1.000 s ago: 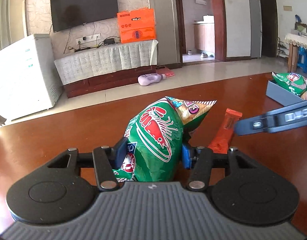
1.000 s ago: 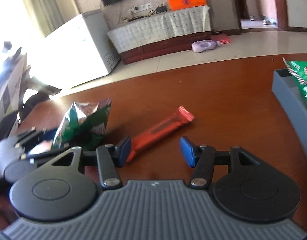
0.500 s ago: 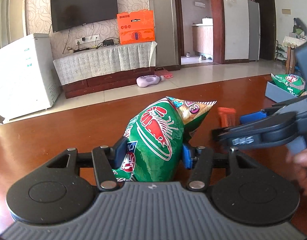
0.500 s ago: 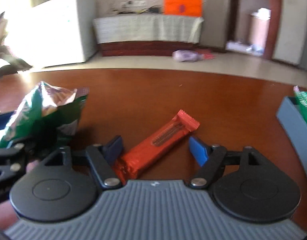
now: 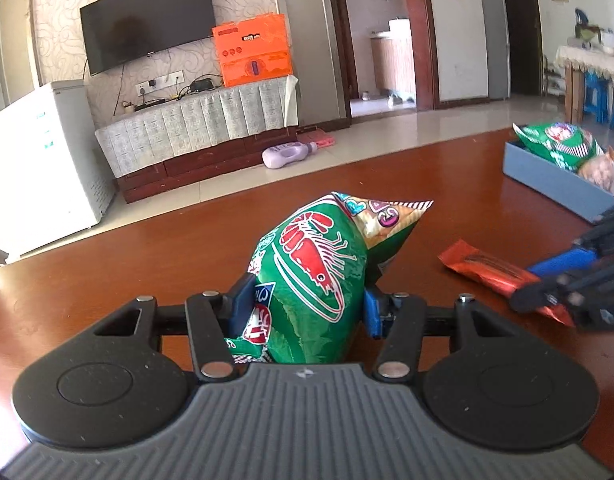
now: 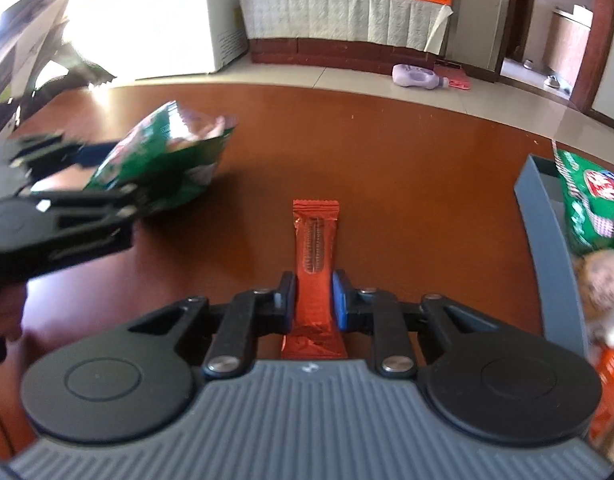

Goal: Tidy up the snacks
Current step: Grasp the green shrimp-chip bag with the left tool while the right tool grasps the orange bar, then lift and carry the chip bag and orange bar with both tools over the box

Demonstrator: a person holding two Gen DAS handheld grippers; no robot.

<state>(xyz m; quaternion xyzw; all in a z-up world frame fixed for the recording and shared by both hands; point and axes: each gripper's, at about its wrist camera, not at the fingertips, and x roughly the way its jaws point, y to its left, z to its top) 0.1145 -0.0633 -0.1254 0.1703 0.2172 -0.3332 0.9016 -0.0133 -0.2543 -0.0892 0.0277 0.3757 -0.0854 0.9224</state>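
The left gripper (image 5: 305, 306) is clamped on the green snack bag (image 5: 315, 280); the right gripper (image 6: 314, 300) seemingly pinches the orange bar (image 6: 314, 256) (blurred edges).

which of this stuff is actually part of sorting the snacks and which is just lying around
Part of the job: green shrimp-chip bag in left tool; red snack bar in right tool; grey tray holding snacks.

Just lying about: purple bottle on floor, orange box, TV.
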